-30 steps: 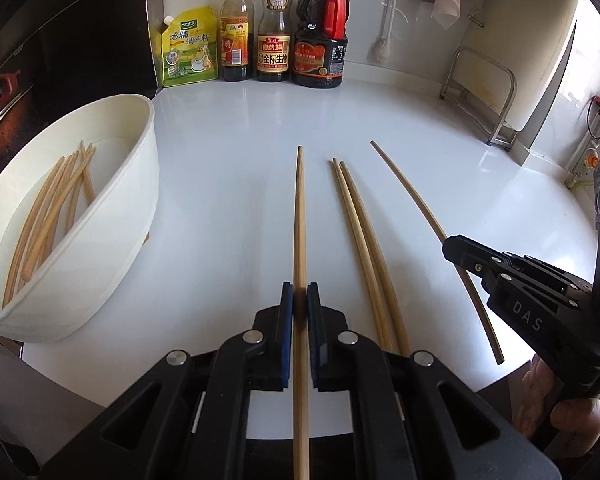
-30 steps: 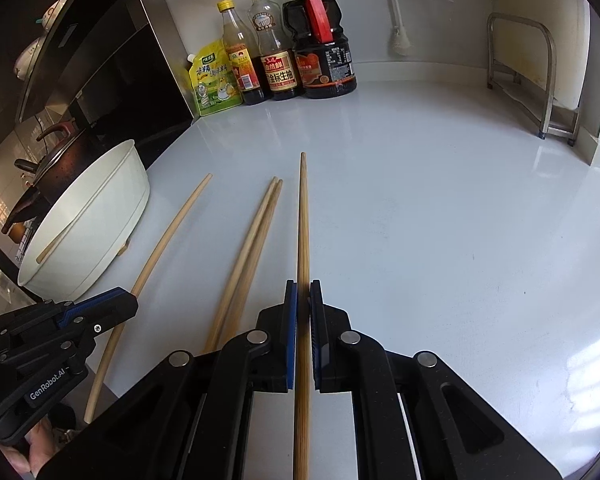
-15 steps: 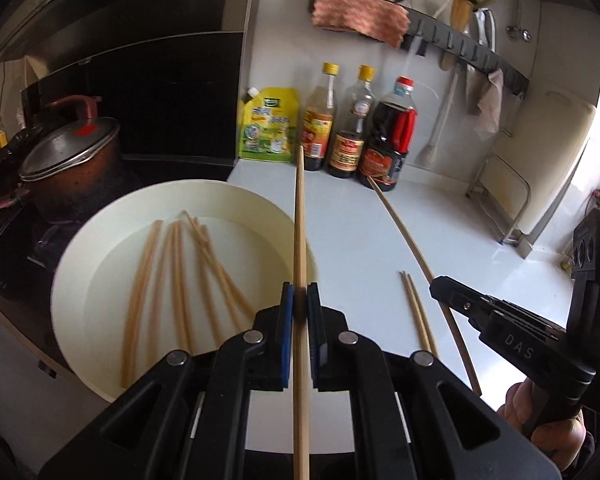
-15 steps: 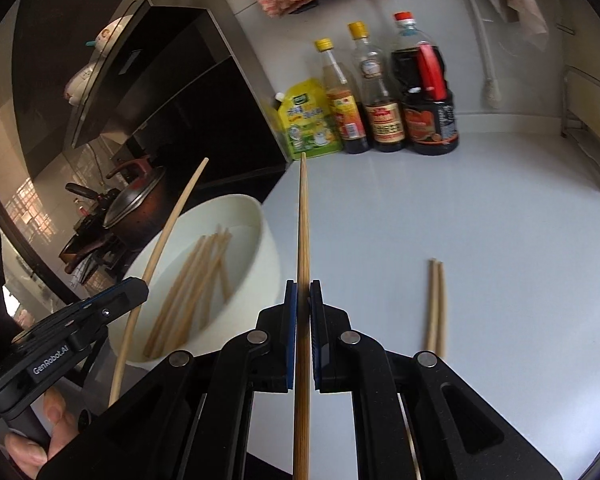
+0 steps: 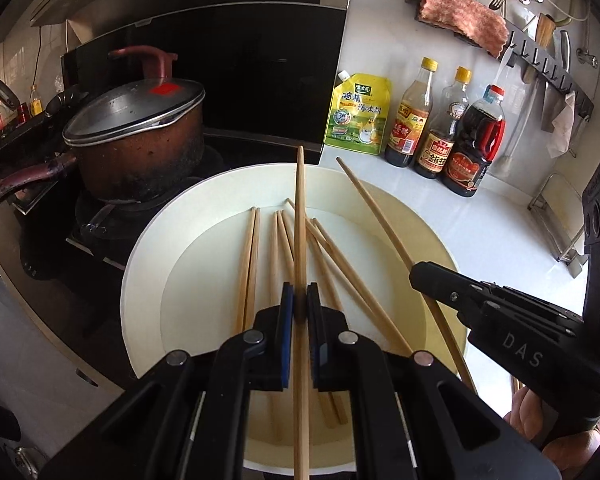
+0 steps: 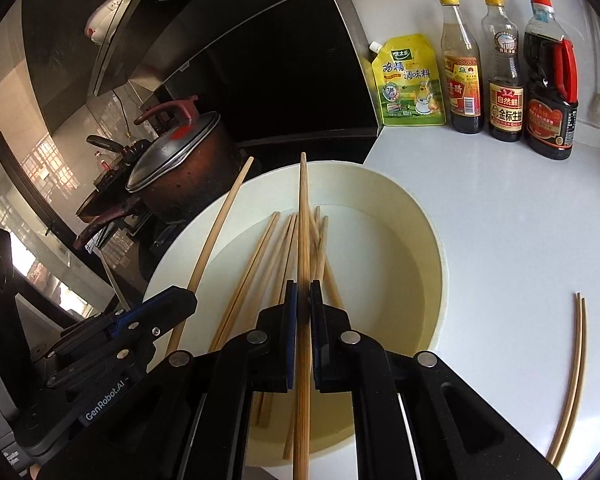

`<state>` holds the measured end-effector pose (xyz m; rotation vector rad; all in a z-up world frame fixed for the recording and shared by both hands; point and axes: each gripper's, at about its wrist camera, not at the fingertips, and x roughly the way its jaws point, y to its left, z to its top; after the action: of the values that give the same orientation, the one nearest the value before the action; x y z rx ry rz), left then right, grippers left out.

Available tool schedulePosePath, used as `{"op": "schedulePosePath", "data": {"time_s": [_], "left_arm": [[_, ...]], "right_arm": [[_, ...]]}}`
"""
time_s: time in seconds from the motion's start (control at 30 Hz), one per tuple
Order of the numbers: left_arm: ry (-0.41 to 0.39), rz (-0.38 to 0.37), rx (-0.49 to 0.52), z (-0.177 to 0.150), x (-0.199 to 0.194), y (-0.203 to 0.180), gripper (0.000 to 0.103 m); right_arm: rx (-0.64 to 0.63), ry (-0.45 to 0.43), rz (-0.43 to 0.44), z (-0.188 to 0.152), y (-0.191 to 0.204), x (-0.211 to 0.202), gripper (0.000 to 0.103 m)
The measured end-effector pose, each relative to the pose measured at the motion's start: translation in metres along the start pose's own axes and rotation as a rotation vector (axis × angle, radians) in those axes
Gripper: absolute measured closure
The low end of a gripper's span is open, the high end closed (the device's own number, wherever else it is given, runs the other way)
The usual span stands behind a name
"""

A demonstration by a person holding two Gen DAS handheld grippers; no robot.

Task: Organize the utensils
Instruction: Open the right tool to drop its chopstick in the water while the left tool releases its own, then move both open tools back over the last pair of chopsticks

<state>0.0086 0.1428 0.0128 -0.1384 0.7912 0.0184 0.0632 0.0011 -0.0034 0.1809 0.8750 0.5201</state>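
two chopsticks are shown held over the white basin (image 5: 148,248), one in each gripper. the left gripper (image 5: 298,312) is clamped on the left-held chopstick (image 5: 300,216), whose far tip reaches past the basin's far rim toward the stove; the right gripper (image 6: 303,312) is clamped on the right-held chopstick (image 6: 304,220), whose tip lies near the same far rim. in the left wrist view the right gripper's stick (image 5: 380,220) is seen crossing above the basin's right half.

risks, as judged from these views: if either stick is released while its tip projects beyond the far rim, it may tip over the edge and fall toward the lidded pot (image 5: 140,140) just behind the basin. since the two held sticks lie close together above the basin, a collision between them or between the grippers may follow if both are lowered at once. a stick dropped from height may bounce off the loose chopsticks (image 6: 260,264) already in the basin and be thrown out onto the counter (image 6: 500,220).

contents: several loose chopsticks lie inside the basin, roughly parallel with a few crossing; no other item is seen among them. outside the basin, to its right, a pair of chopsticks (image 6: 572,376) is left on the counter. beyond the basin, a yellow seasoning pouch (image 6: 410,80) and three sauce bottles (image 6: 504,80) stand against the wall.
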Motion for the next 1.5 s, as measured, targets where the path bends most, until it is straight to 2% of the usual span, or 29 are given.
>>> {"op": "schedulePosePath", "data": {"time_s": [0.33, 0.4, 0.47, 0.57, 0.7, 0.73, 1.17, 1.3, 1.5], "left_arm": [[0.038, 0.016, -0.02, -0.002, 0.019, 0.007, 0.095], [0.034, 0.037, -0.03, -0.002, 0.019, 0.01, 0.094], [0.03, 0.042, -0.043, -0.002, 0.018, 0.015, 0.089], [0.024, 0.049, -0.063, -0.002, 0.014, 0.022, 0.077], [0.012, 0.051, -0.073, -0.004, 0.008, 0.024, 0.053], [0.009, 0.053, -0.071, -0.006, 0.006, 0.023, 0.052], [0.011, 0.042, -0.054, -0.017, -0.008, 0.002, 0.052], [0.005, 0.038, -0.04, -0.021, -0.014, -0.01, 0.047], [0.003, 0.018, -0.011, -0.027, -0.022, -0.033, 0.046]], "right_arm": [[0.0, 0.039, -0.007, 0.004, -0.001, 0.022, 0.096], [-0.001, 0.043, -0.012, 0.004, -0.001, 0.022, 0.087], [-0.003, 0.032, -0.018, 0.003, -0.002, 0.018, 0.086], [0.012, 0.022, -0.016, 0.001, -0.008, 0.011, 0.085], [0.029, 0.011, -0.023, -0.004, -0.017, 0.0, 0.085], [0.031, 0.009, -0.027, -0.006, -0.019, -0.003, 0.085], [0.046, -0.032, -0.06, -0.03, -0.032, -0.039, 0.084], [0.056, -0.05, -0.075, -0.038, -0.039, -0.052, 0.084], [0.059, -0.074, -0.115, -0.052, -0.05, -0.075, 0.081]]}}
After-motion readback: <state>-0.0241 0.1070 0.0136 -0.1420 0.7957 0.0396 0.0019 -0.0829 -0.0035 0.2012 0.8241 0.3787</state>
